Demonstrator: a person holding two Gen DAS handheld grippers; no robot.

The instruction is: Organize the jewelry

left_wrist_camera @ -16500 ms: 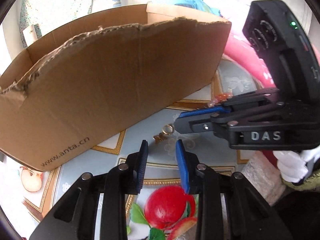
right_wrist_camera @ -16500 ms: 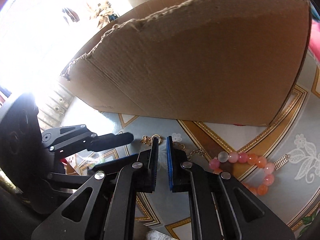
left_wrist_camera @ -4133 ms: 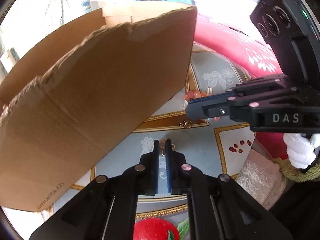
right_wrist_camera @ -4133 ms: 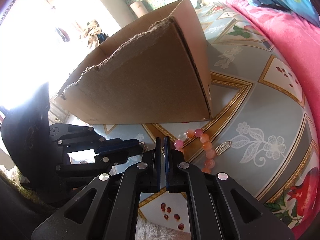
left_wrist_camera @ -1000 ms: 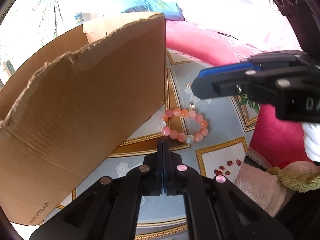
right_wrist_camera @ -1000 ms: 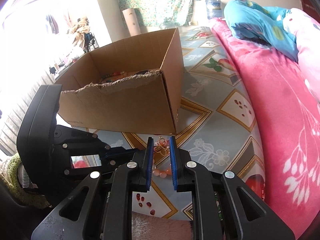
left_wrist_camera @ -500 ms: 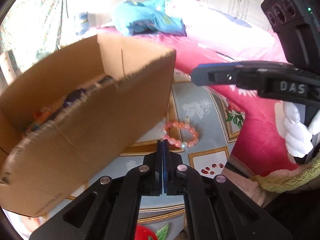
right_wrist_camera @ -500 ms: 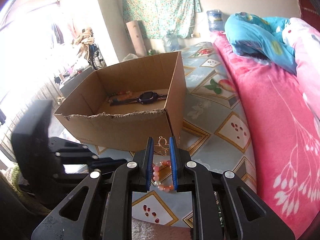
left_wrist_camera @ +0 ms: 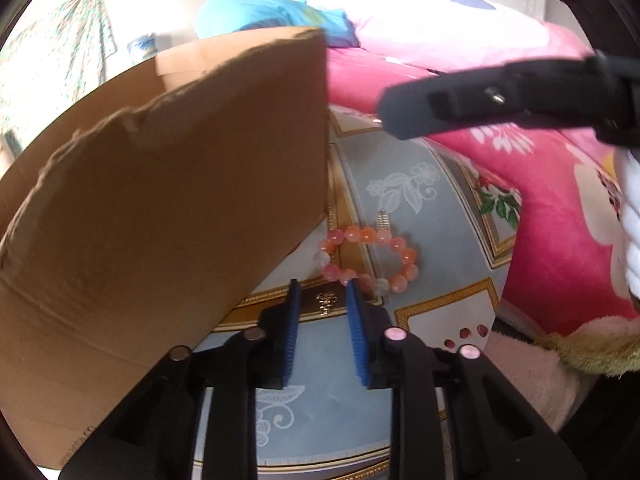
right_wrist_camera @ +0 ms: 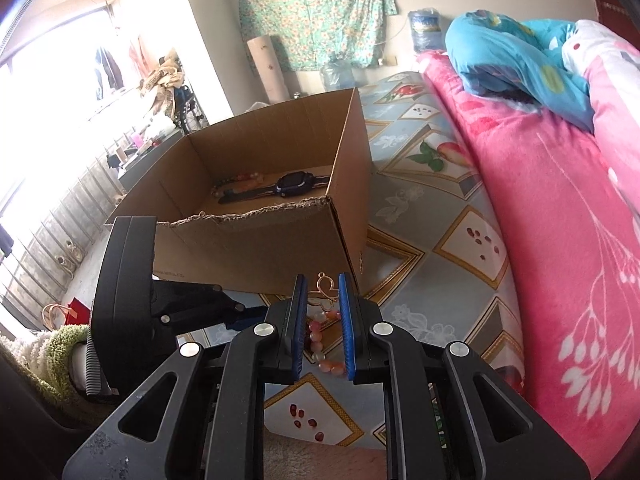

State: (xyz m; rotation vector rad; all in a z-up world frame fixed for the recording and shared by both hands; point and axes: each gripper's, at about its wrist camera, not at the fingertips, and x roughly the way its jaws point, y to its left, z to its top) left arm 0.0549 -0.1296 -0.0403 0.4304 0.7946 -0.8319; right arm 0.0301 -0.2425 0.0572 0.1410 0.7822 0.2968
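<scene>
While my right gripper point(right_wrist_camera: 323, 292) pinches a small gold butterfly charm point(right_wrist_camera: 325, 291) between its blue pads, the charm sits upright near the fingertips, its loop poking just above them. Directly past those tips, lower down, lies the pink-and-orange bead bracelet point(right_wrist_camera: 320, 340) on the patterned mat point(right_wrist_camera: 460, 248). Ahead of that gripper and a little to its left stands the open cardboard box point(right_wrist_camera: 256, 236), its torn front edge facing me; on its floor I can see a dark blue watch point(right_wrist_camera: 294, 184) and, beside it at the back, another beaded piece point(right_wrist_camera: 240, 180).

My left gripper point(left_wrist_camera: 322, 294) has just been opening; its jaws now stand a narrow way apart with nothing pressed between the pads. Seen through that gap, a small gold trinket point(left_wrist_camera: 327, 300) rests on the mat point(left_wrist_camera: 400, 208), though I cannot tell whether the pads touch it. Just beyond the left fingertips and slightly to their right is the bead bracelet point(left_wrist_camera: 370, 256), a closed ring with a small metal tag at its far side. The box wall point(left_wrist_camera: 168, 216) fills everything to the left of this gripper, its corner near the bracelet. Up and to the right, my right gripper's finger point(left_wrist_camera: 460, 106) reaches across, and behind it lies a pink blanket point(left_wrist_camera: 560, 216).
</scene>
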